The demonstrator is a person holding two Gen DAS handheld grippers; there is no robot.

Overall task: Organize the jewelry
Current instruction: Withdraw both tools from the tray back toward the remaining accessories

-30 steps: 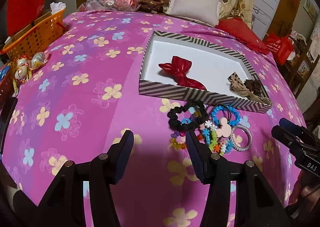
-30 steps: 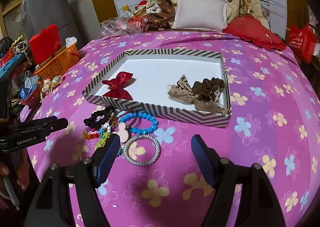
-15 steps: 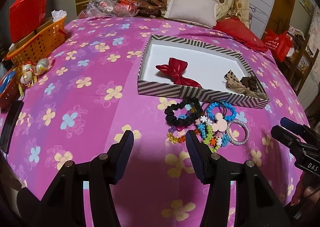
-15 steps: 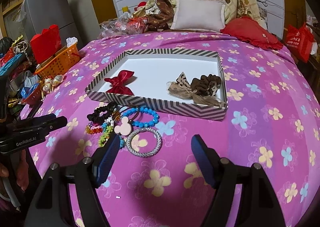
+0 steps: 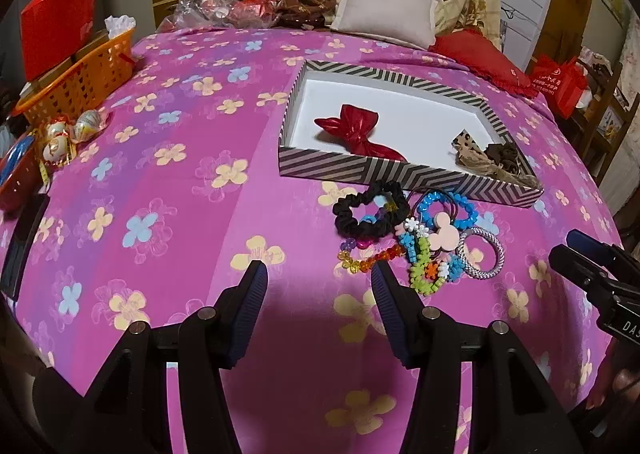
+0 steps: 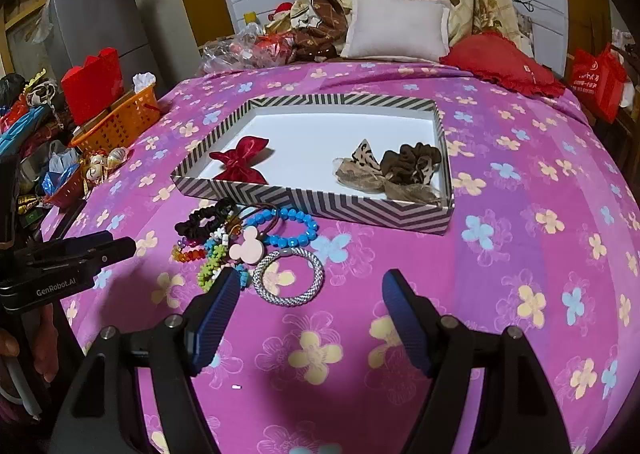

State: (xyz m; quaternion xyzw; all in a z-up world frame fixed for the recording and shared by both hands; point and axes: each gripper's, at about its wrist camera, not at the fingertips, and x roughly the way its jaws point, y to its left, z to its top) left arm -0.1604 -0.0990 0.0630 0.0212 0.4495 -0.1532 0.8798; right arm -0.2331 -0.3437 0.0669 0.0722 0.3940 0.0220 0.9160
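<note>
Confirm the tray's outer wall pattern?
Black-and-white chevron stripes on the tray, white inside. Clearest in the right wrist view.

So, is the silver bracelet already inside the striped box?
No, the silver bracelet lies on the pink bedspread in front of the striped box, beside the other bracelets.

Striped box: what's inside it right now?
Inside the striped box: a red bow at left, a leopard-print bow and brown scrunchie at right. Anything beneath them is hidden.

Probably a home bedroom: flowered bedspread [image 6: 520,181], pillow [image 6: 396,29].
</note>
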